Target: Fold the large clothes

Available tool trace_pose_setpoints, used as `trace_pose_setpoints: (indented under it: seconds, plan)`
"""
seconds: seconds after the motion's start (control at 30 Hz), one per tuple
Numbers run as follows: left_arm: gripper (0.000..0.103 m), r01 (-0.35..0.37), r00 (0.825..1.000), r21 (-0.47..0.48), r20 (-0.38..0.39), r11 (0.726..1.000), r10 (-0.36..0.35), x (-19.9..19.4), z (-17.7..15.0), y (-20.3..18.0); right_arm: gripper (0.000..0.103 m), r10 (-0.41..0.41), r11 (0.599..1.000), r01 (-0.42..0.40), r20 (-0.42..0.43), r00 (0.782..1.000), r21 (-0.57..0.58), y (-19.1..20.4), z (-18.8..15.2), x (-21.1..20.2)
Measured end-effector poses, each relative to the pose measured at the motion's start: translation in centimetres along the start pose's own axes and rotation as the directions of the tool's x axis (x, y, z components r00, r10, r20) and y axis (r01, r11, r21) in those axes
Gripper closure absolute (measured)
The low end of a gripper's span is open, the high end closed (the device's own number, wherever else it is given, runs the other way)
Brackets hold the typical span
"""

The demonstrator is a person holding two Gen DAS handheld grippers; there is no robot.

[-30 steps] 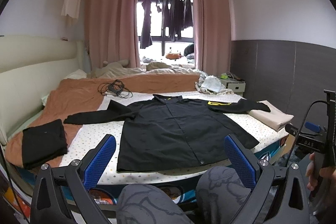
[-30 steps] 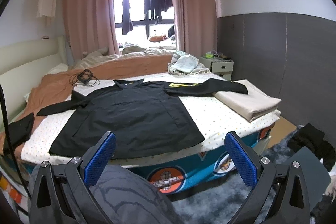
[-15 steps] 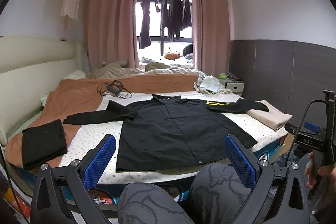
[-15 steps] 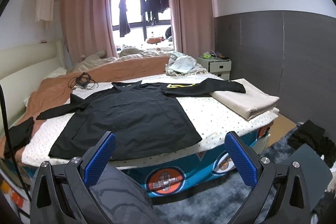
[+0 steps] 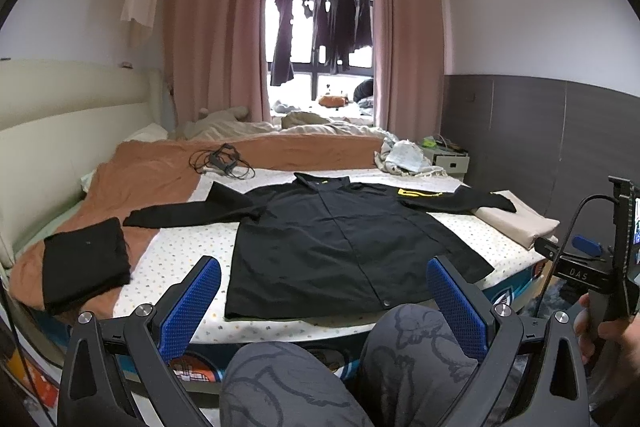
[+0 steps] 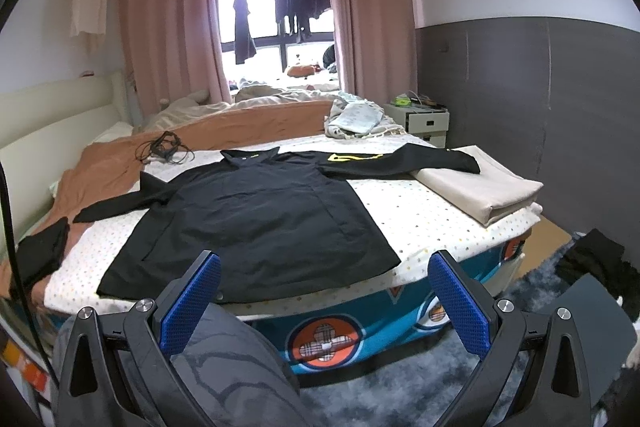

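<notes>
Nearest, the left hand-held gripper [image 5: 323,297] and the right hand-held gripper [image 6: 324,297] are both wide open and hold nothing, well short of the bed [image 6: 436,215]. The black jacket [image 5: 340,231] lies flat near the front edge of the bed, sleeves spread to both sides — no fold is made yet, I judge. At the left edge lies a folded black garment [image 5: 86,259], at the right edge a folded beige cloth [image 6: 476,187] — perhaps already finished.
</notes>
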State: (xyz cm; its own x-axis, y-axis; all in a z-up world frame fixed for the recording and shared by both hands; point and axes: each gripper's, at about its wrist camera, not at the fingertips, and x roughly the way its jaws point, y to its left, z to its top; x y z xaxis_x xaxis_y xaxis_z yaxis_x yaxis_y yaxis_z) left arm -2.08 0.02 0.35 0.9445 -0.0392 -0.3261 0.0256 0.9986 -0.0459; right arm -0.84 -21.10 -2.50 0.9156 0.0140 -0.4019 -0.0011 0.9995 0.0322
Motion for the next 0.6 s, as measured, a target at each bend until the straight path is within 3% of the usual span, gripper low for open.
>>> trace_pose_setpoints:
  seconds: [0.6]
  plan:
    - [0.000, 0.002, 1.000, -0.001, -0.007, 1.000, -0.002, 0.47, -0.41, 0.39, 0.000, -0.009, 1.000, 0.009, -0.005, 1.000, -0.006, 0.66, -0.32, 0.36]
